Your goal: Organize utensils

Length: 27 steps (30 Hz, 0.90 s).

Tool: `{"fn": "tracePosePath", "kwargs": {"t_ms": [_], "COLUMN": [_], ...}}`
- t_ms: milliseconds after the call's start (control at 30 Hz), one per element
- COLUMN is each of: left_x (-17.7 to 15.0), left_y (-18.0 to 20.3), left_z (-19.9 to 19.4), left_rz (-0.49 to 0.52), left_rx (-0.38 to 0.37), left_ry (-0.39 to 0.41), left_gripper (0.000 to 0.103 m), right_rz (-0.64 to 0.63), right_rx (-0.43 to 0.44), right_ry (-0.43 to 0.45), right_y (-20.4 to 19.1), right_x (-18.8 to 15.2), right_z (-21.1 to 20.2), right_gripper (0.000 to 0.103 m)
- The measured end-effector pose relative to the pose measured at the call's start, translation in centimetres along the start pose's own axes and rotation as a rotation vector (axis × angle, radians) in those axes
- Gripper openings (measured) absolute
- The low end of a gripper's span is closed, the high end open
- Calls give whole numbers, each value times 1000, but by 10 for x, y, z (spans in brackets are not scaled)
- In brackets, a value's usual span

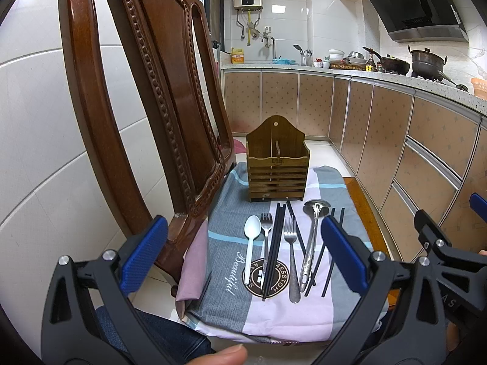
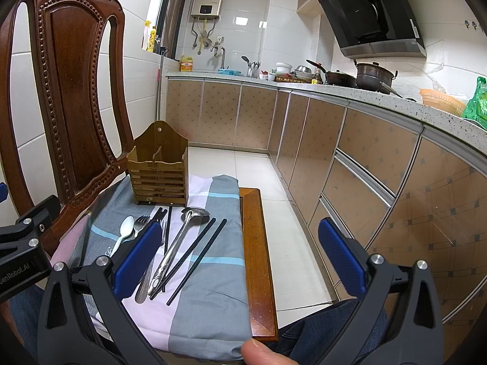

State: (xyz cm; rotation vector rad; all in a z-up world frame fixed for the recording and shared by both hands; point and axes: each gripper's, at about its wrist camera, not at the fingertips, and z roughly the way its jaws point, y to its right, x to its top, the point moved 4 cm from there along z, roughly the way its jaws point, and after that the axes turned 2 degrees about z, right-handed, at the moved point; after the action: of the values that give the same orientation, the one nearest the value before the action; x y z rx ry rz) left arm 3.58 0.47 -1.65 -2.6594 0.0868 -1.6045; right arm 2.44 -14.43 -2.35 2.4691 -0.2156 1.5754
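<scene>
Utensils lie in a row on a checked cloth [image 1: 225, 304] that covers a chair seat: a white plastic spoon [image 1: 252, 243], two metal forks [image 1: 290, 258], a steel ladle [image 1: 313, 237] and several black chopsticks [image 1: 275, 249]. Behind them stands an empty slatted wooden utensil holder [image 1: 277, 167]. My left gripper [image 1: 245, 254] hovers open in front of the row, holding nothing. My right gripper [image 2: 240, 255] is open too, at the seat's right side, its left pad over the fork handles. The ladle [image 2: 179, 243], chopsticks [image 2: 197, 252] and holder [image 2: 158, 170] show in the right wrist view.
The carved wooden chair back [image 1: 170, 91] rises on the left, close to the holder. The bare wooden seat edge [image 2: 258, 258] runs along the right. Kitchen cabinets [image 2: 365, 167] and tiled floor [image 2: 252, 176] lie beyond. A thumb [image 1: 225, 356] and jeans-clad knees sit at the bottom.
</scene>
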Motion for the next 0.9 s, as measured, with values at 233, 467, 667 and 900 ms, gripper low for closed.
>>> {"fn": "tracePosePath", "kwargs": {"t_ms": [233,467,667,900], "left_x": [-1,-1,-3,-13], "left_y": [-1,0,-4,-4], "left_z": [0,1,5,31], "left_rz": [-1,1,0,20], "left_rx": [1,1,7,30], "left_ry": [-1,-1,-15,-93], "left_gripper": [99,99,99,99], "right_rz": [0,0,-23,-87], "right_rx": [1,2,-25,-50], "right_ry": [-1,-2,0,-147], "right_y": [0,-1,-3,7], "right_x": [0,0,-3,-12], "right_z": [0,-1,1,52], "right_gripper": [100,100,100,100]}}
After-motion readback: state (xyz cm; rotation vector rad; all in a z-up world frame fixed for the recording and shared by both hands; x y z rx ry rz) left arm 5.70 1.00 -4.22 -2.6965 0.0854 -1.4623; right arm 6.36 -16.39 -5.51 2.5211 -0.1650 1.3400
